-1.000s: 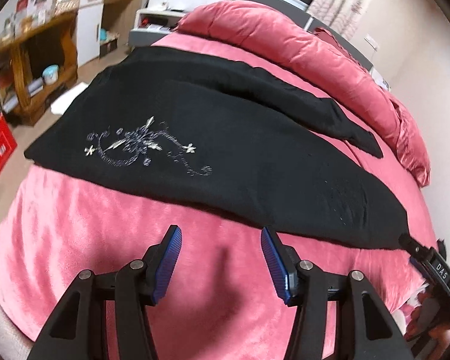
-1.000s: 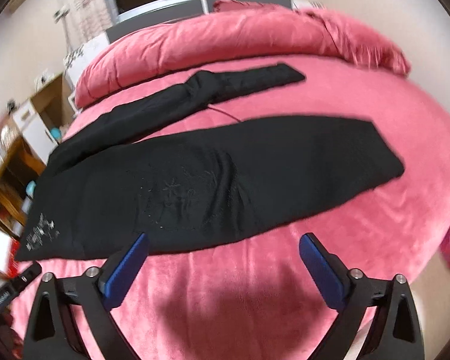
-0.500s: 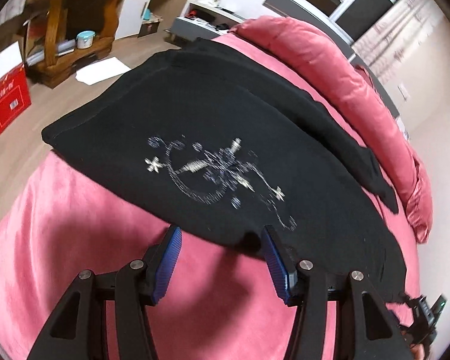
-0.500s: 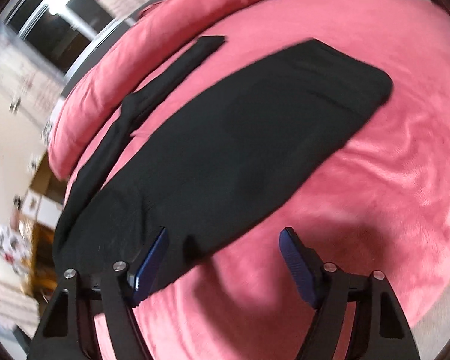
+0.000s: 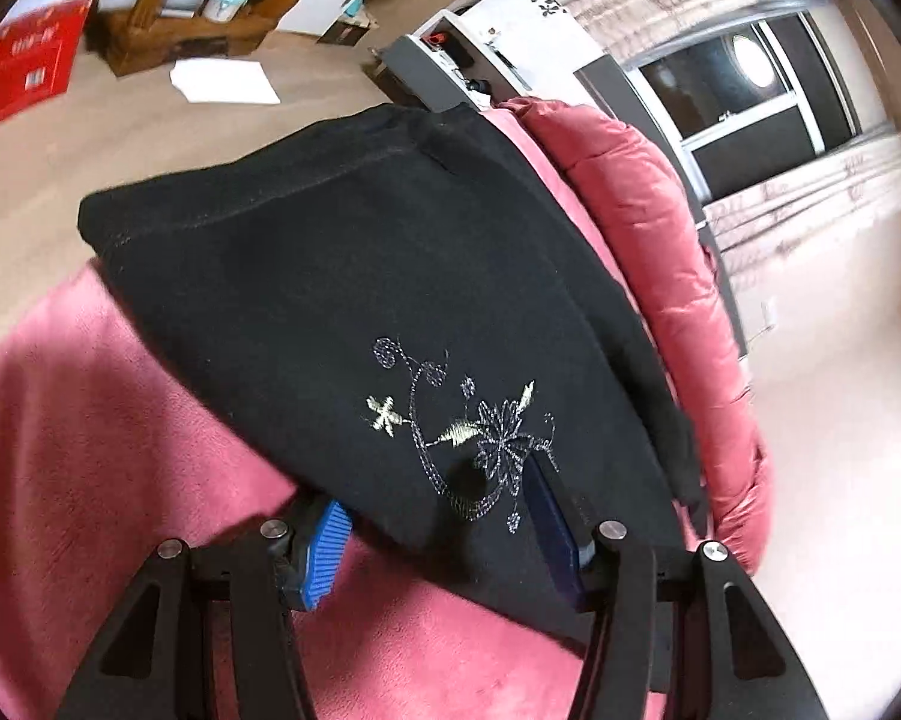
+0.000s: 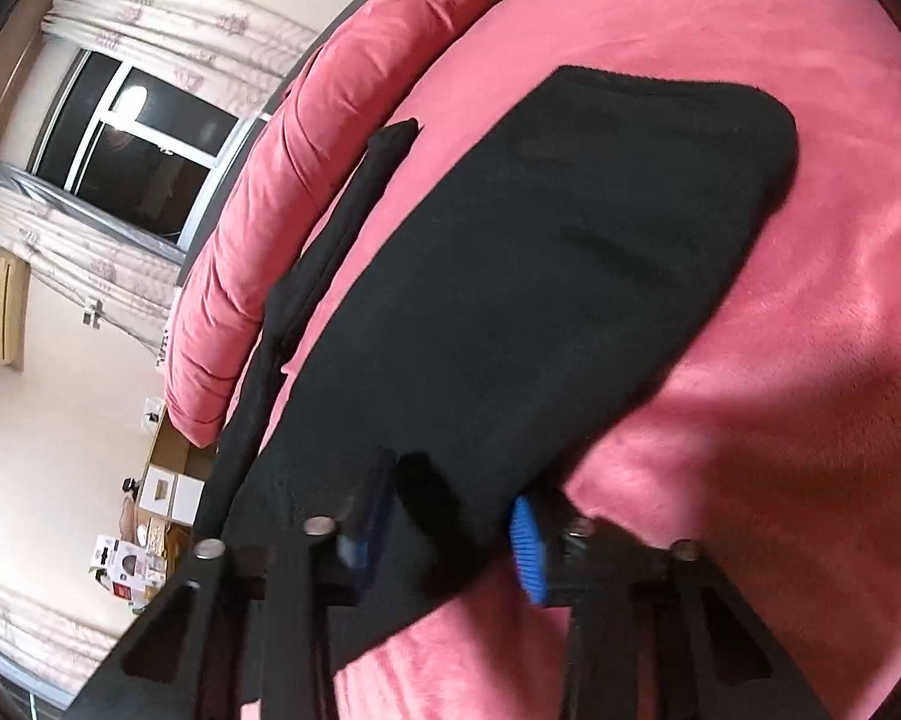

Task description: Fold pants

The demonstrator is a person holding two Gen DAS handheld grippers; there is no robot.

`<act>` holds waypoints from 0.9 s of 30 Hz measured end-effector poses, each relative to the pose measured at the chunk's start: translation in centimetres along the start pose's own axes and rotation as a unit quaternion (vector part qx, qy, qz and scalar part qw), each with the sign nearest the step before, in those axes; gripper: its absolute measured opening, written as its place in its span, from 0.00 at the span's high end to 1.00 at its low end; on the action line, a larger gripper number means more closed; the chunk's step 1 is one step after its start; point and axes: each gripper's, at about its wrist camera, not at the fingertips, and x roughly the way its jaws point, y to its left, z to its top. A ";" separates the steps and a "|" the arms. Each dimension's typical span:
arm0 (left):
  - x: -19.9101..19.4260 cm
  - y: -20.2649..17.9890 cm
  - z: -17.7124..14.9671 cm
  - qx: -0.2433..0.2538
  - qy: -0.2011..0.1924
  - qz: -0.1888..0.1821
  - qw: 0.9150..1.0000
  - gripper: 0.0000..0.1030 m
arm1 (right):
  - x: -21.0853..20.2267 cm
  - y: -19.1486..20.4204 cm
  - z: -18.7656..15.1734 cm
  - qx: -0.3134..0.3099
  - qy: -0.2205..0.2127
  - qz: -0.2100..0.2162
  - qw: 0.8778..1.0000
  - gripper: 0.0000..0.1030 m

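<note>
left wrist view: the black pants (image 5: 390,276) lie spread on the pink bed (image 5: 90,420). their near edge runs between the left gripper (image 5: 444,516) jaws, one blue pad under the cloth and one over it, still gaping, not clenched. right wrist view: the right gripper (image 6: 450,528) has just been closing its jaws over the pants' edge; dark cloth hides one pad, so whether it pinches i cannot tell. a pink duvet (image 6: 258,192) is bunched beyond.

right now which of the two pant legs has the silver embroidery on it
The near leg, spread wide, its edge between the left gripper's jaws, carries the embroidery; the far leg, bunched narrow beside the duvet, is plain.
</note>
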 end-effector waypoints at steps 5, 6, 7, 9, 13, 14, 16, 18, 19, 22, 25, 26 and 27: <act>0.6 -1.2 -0.1 0.038 0.006 0.033 0.999 0.45 | -0.4 -1.1 -0.2 0.007 0.005 0.028 1.000 0.74; 0.7 -1.4 -0.1 0.042 0.007 0.039 0.998 0.48 | -0.4 -1.3 -0.1 0.012 0.009 0.018 1.000 0.84; 0.7 -1.5 -0.1 0.048 0.009 0.051 0.997 0.54 | -0.6 -1.3 0.2 0.019 0.012 0.008 1.000 0.89; 0.9 -2.2 0.1 0.066 0.019 0.086 0.994 0.79 | -0.8 -1.3 0.4 0.031 0.010 0.006 0.999 0.90; 0.2 -2.5 0.6 0.083 0.041 0.087 0.992 0.91 | -1.8 -0.3 0.4 -0.005 0.002 -0.016 1.000 0.92; -0.2 -2.7 0.6 0.090 0.039 0.089 0.991 0.92 | -2.2 0.1 0.5 -0.015 -0.003 -0.025 1.000 0.92; -1.1 -3.4 0.6 0.102 0.036 0.090 0.990 0.93 | -3.3 0.6 0.7 -0.021 -0.015 -0.031 0.999 0.93; -2.2 -3.9 0.3 0.110 0.031 0.088 0.990 0.93 | -4.5 1.2 1.0 -0.024 -0.030 -0.032 0.999 0.93; -2.8 -4.2 0.2 0.116 0.028 0.089 0.989 0.93 | -5.1 1.4 1.0 -0.026 -0.034 -0.033 0.999 0.93; -4.6 -4.8 -0.5 0.137 0.027 0.082 0.987 0.94 | -6.6 1.8 1.0 -0.037 -0.038 -0.037 0.998 0.93; -6.0 -5.1 -1.4 0.154 0.034 0.088 0.984 0.94 | -7.9 1.8 0.9 -0.035 -0.038 -0.041 0.998 0.93; -6.4 -5.0 -1.7 0.159 0.038 0.090 0.982 0.93 | -8.2 1.8 0.8 -0.036 -0.037 -0.043 0.998 0.93; -6.7 -5.0 -2.1 0.163 0.042 0.093 0.981 0.93 | -8.6 1.6 0.7 -0.037 -0.037 -0.047 0.998 0.93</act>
